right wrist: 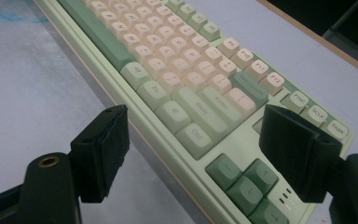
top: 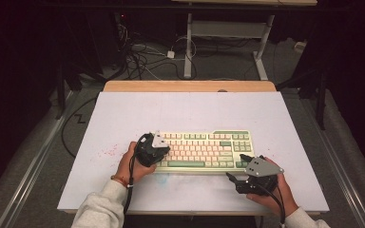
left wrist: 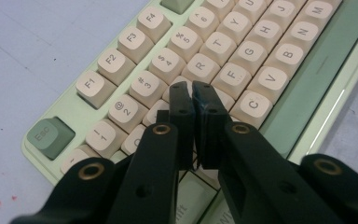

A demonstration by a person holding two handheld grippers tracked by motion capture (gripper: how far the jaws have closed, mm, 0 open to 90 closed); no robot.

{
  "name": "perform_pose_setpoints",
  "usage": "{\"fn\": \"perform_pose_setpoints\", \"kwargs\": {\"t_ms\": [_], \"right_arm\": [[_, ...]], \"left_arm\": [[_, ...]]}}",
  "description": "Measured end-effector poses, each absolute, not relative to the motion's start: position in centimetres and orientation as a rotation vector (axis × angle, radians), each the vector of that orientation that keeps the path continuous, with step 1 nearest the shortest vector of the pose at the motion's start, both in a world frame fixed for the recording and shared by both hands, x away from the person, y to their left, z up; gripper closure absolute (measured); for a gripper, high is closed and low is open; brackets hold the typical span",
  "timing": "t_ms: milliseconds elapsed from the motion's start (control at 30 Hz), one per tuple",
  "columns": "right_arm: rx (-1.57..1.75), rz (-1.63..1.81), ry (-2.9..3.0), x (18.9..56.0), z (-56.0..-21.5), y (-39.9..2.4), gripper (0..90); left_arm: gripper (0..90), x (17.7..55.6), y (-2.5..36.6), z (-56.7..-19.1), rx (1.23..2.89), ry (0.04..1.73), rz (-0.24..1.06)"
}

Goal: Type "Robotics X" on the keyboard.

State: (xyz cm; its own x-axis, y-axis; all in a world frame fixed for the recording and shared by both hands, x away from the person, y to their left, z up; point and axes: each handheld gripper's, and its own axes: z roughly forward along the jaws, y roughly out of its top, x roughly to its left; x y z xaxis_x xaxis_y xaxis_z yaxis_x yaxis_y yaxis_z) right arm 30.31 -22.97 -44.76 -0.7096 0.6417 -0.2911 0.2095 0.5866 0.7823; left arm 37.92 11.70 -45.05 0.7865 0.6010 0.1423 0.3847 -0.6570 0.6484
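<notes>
Closed, empty, left gripper poised tip-down over the E and D keys of the keyboard lying mid-table; wide open, right gripper waiting beside the arrow keys. Likely risk: blunt paired tips striking two keycaps together, or sliding off.

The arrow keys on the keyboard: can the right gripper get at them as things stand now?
Probably yes. The right gripper is open, its fingers either side of the keyboard's corner, and nothing lies between them and the arrow keys.
</notes>
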Motion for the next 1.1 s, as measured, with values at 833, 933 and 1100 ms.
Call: {"fn": "perform_pose_setpoints", "kwargs": {"t_ms": [833,933,1100], "right_arm": [[0.667,1.005,2.262,30.3,-44.7,-22.9,24.9],[0.668,1.006,2.263,30.3,-44.7,-22.9,24.8],[0.668,1.006,2.262,30.3,-44.7,-22.9,24.8]], "left_arm": [[84.2,37.6,12.0,-44.6,2.351,0.715,0.494],[83.8,37.5,12.1,-44.3,2.344,0.710,0.500],[81.9,37.3,12.1,-44.1,2.333,0.704,0.515]]}}
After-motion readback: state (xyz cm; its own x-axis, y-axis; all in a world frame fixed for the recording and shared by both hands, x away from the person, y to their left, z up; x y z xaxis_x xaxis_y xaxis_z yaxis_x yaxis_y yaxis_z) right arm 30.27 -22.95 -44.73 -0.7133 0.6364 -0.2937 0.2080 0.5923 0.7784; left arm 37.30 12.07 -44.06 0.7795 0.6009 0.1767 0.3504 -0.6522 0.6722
